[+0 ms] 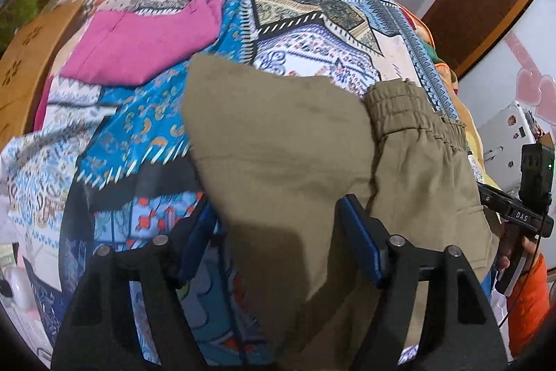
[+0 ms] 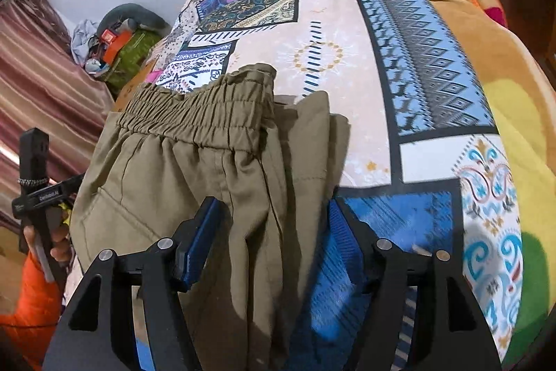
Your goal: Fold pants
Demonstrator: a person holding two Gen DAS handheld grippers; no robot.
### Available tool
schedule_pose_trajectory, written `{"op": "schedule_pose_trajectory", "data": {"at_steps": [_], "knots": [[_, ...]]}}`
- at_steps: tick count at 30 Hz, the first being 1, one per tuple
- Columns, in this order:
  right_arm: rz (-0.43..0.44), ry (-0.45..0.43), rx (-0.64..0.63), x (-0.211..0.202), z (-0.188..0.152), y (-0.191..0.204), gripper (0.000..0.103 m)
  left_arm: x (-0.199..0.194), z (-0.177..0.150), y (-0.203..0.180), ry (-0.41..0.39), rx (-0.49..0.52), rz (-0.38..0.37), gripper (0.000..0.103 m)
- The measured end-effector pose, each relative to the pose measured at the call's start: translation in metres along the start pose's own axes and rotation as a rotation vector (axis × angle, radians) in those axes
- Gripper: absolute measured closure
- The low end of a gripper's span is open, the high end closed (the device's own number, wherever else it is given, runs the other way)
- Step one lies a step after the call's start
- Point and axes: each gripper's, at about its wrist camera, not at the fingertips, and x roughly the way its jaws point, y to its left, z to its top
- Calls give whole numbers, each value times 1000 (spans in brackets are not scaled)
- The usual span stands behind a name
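Olive khaki pants (image 1: 278,134) lie on a patterned blue patchwork bedspread (image 1: 305,6), folded over so a leg end overlaps near the elastic waistband (image 1: 410,113). My left gripper (image 1: 278,225) is open, its blue pads either side of the folded leg fabric. In the right wrist view the pants (image 2: 194,169) show their gathered waistband (image 2: 198,106) at the far side. My right gripper (image 2: 274,232) is open, straddling the pants' right edge. Each gripper shows in the other's view, the right one (image 1: 531,197) and the left one (image 2: 34,183).
A folded pink garment (image 1: 139,47) lies on the bed to the far left. A wooden headboard (image 1: 27,58) is at the left. A yellow-green-orange blanket (image 2: 486,58) lies along the bed's right. A white device (image 1: 504,134) and cluttered items (image 2: 114,44) sit beside the bed.
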Motion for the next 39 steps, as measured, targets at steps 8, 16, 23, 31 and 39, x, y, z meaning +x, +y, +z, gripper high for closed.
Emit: {"op": "schedule_pose_trajectory", "data": {"at_steps": [8,16,23,31,39], "knots": [[14,-4,-8,5,6,-2,57,4,13,-9,-18,19,23,70],[-67,-43,-100,0,11,13,86,-5,19,-23,-51,66,85,95],[-98,-117,-158,-24,22,33,90,-28,34,-30,-100,112,133,99],[-111,-221,-265,-45,64,81,91,-73,70,-13,-221,96,171,99],[-73,-287,-334,-21,124,130,91,-98,114,33,-318,44,246,99]]}}
